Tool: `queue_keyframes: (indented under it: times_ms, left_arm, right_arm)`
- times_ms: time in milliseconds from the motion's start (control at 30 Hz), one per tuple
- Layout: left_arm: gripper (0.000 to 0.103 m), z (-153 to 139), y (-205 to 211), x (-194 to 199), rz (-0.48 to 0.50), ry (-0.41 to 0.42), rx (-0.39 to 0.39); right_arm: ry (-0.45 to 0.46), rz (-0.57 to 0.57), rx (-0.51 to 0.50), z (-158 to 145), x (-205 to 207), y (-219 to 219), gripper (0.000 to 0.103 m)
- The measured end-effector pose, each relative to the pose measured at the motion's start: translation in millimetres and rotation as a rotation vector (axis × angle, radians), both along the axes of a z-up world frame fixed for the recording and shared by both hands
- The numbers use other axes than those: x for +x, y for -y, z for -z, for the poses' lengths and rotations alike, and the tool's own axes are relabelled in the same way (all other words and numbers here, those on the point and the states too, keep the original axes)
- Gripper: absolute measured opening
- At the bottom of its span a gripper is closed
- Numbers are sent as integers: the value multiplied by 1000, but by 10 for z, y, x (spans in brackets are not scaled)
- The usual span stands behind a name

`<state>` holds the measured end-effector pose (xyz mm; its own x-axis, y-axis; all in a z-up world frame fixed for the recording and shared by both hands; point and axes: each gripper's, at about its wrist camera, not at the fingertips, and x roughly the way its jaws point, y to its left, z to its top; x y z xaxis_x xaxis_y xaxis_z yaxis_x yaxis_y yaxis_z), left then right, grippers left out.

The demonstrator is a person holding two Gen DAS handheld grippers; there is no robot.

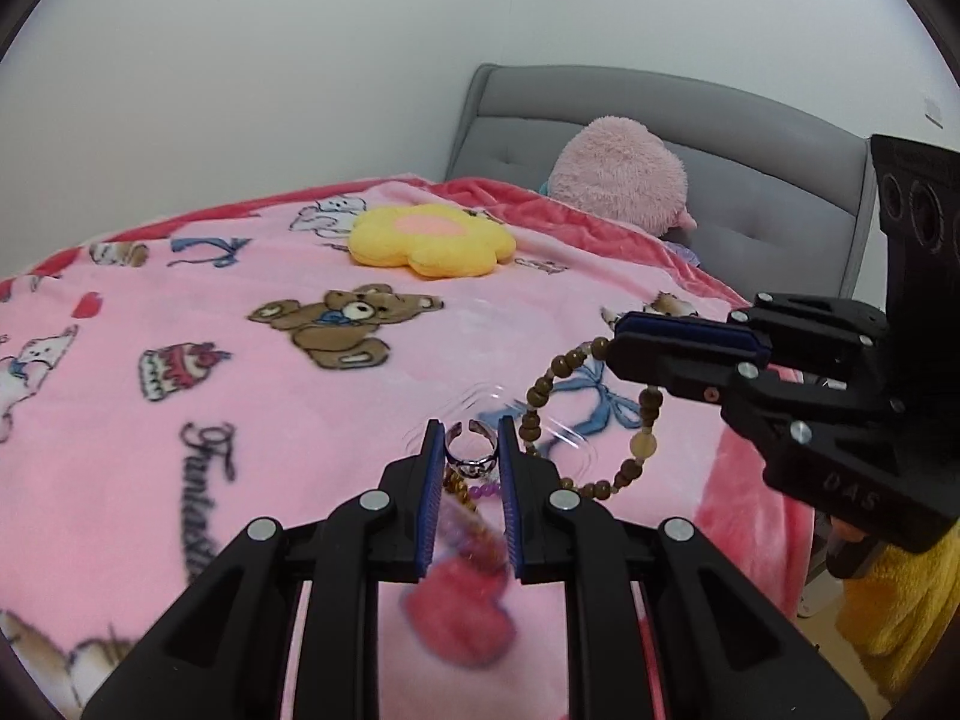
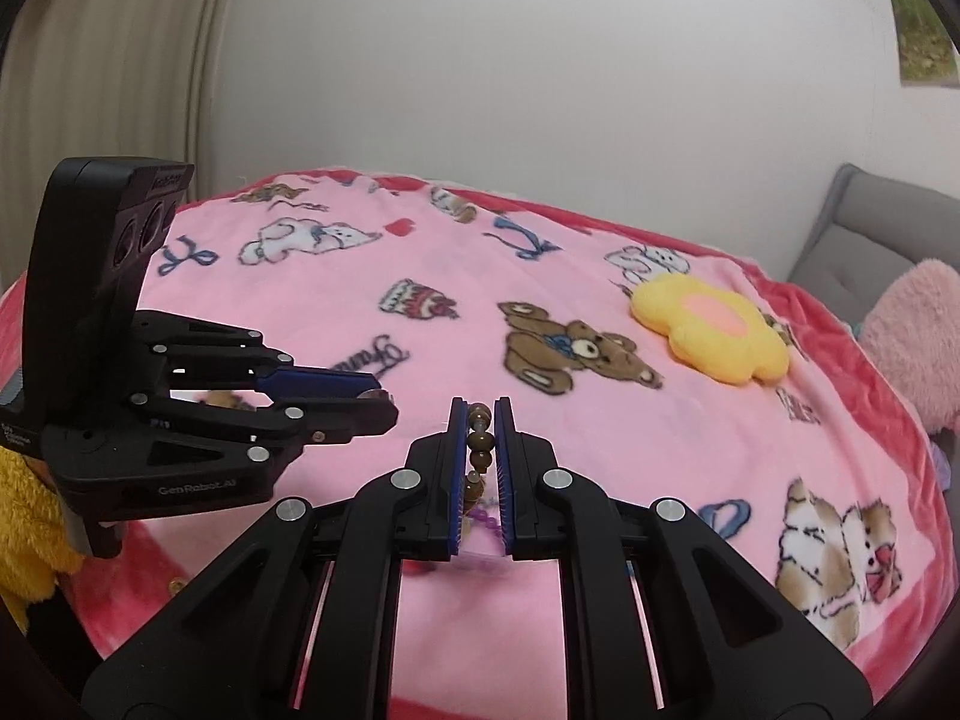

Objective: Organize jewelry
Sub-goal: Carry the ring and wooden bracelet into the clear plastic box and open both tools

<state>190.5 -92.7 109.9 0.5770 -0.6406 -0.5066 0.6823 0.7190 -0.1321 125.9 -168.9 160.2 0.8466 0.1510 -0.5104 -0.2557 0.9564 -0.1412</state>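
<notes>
Two grips: our left gripper (image 1: 470, 441) pinches a silver ring (image 1: 471, 456), right gripper (image 2: 480, 420) clamps a brown bead bracelet (image 1: 576, 414) — both above the bed's blanket (image 1: 240, 360). Ring's slippery — bracelet's floppy; we hold by the beads.

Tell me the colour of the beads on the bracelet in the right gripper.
Brown, with a couple of paler amber beads on the bracelet; clearest in the left wrist view.

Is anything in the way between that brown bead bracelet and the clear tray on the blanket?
Nothing visible blocks it. The bead bracelet hangs from the right gripper, shut on it, above the clear tray. Beside it, the left gripper holds a silver ring over the tray's near edge.
</notes>
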Motion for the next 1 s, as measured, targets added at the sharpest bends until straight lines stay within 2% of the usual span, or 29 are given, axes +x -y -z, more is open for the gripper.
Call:
queue_keyframes:
  times_ms: [200, 533, 833, 1000]
  left_arm:
    - [17, 160, 240, 229, 9, -51, 31]
    - [17, 462, 412, 412, 39, -77, 102]
    - [17, 542, 492, 410, 52, -65, 132]
    - [18, 519, 475, 413, 57, -78, 112]
  right_arm:
    - [-47, 36, -1, 218, 154, 141, 9]
    - [-136, 23, -1, 577, 315, 219, 9]
    - [-188, 28, 24, 791, 405, 244, 9]
    - [-193, 27, 40, 809, 389, 269, 10]
